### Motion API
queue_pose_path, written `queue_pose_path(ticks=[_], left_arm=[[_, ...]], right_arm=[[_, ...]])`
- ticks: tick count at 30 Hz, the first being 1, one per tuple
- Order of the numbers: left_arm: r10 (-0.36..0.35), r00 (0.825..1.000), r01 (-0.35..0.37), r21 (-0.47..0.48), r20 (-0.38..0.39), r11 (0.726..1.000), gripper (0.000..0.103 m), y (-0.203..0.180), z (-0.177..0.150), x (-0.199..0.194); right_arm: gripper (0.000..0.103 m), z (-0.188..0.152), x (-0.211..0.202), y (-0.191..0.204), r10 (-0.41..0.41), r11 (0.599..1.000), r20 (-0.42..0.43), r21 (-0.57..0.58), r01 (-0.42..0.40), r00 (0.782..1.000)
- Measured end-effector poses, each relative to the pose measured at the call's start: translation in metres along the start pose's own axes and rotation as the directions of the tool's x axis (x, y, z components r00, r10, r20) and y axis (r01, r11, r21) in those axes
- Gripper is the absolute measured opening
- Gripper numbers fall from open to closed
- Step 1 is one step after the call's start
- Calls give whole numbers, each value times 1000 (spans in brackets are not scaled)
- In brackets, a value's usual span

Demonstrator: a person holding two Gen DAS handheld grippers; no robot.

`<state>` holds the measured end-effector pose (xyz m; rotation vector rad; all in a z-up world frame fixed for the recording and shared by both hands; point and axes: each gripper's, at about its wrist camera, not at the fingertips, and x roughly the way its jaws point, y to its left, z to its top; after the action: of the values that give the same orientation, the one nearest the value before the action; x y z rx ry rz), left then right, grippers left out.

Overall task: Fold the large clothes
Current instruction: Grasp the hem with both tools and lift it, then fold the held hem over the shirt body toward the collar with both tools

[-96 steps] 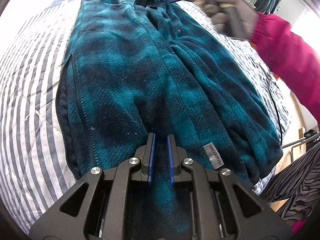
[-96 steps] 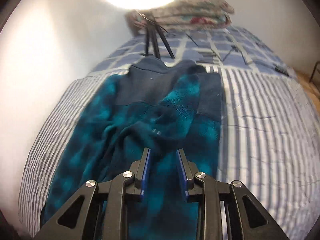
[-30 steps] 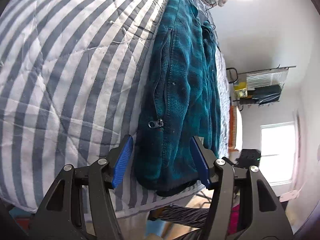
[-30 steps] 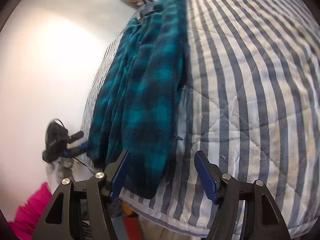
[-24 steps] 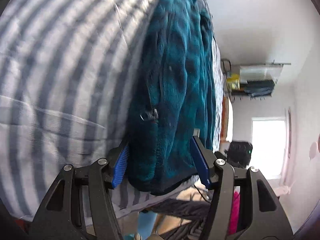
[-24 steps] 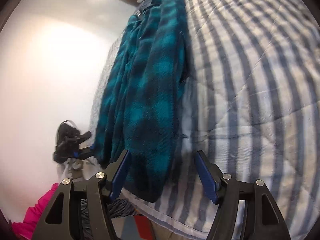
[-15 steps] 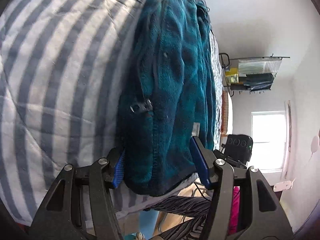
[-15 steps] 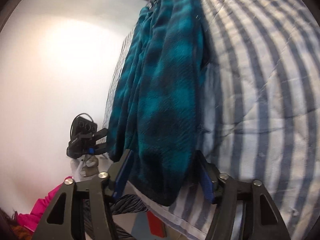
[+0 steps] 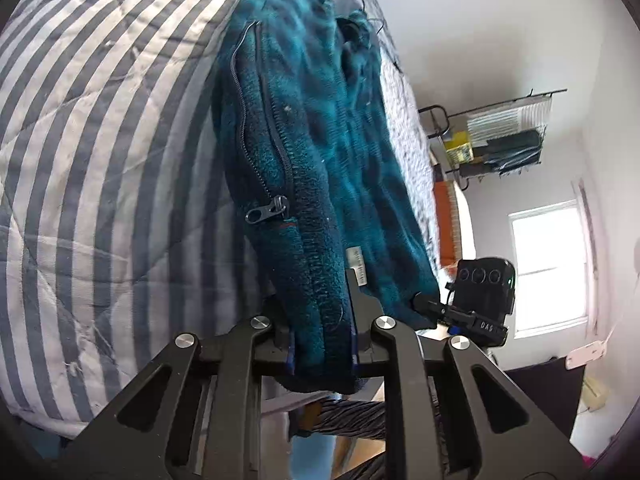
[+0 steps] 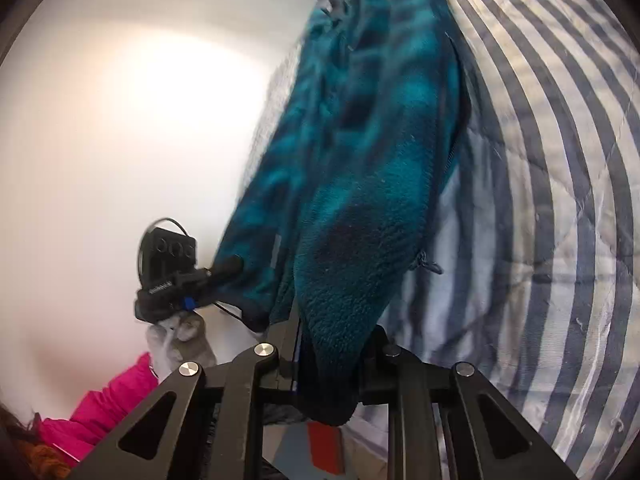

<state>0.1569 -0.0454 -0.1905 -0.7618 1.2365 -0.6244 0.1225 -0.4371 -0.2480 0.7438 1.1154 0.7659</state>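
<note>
Both claws, left [image 9: 322, 344] and right [image 10: 328, 360], have just closed on fleece jacket [image 9: 320, 128] hem corners; soft, bulky, floppy, so we'd grip thick seams w/ care.

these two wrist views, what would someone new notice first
The teal and dark plaid fleece jacket dominates both views, stretched lengthwise over the grey-and-white striped quilt. The left gripper and the right gripper have just closed their jaws on its near hem, one at each corner. A metal zipper pull hangs at the pocket just above the left gripper.
</note>
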Motion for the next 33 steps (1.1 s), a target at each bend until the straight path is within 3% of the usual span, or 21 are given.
queue_pose_path(ticks=[5,10,19,24,33], left_arm=[[-69,996,72,-58,59,996,15,-13,17,-9],[-91,989,101,-86,120,991,15,-26,44,-17],[-55,977,82,-123,206,989,15,-38,109,-5],[-22,976,60,-170,216,984,15,-26,142,16],[26,980,28,-263,198,964,15,9,187,59]], right_arm=[[17,17,-13,15,34,999,71,8,-34,997],[17,49,-28,25,43,999,139,23,-46,989],[16,134,-18,50,-127,992,173,15,126,977],[16,166,-13,30,-161,987,169,56,154,972],[16,203,9,-17,-135,980,140,163,111,981]])
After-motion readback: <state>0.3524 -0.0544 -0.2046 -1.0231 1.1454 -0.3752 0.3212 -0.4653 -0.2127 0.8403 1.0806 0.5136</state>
